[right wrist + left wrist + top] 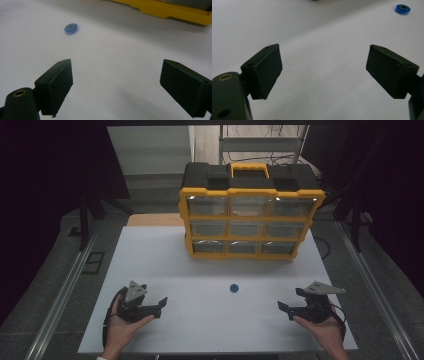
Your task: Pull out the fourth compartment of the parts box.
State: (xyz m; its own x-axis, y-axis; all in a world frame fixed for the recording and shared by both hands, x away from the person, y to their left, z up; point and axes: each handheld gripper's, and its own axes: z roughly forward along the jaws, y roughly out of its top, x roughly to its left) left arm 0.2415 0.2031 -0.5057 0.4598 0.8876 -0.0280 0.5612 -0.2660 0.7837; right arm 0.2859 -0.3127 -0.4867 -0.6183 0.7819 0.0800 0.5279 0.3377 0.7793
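A small blue ring-shaped part (233, 288) lies flat on the white tabletop (200, 270), roughly midway between the two hands; it also appears as the blue ring (403, 8) far off at the upper right and as the blue ring (71, 28) at the upper left. My left gripper (160, 306) rests near the front left of the table, jaws wide apart and empty; in its own view the left gripper (323, 71) frames bare table. My right gripper (288, 307) sits at the front right, likewise open and empty, as the right gripper (116, 88) shows.
A yellow and black organiser case (250, 212) with three rows of clear drawers stands at the back centre of the table; its yellow base (172, 11) shows ahead of the right gripper. Metal rails (65, 285) run along both table sides.
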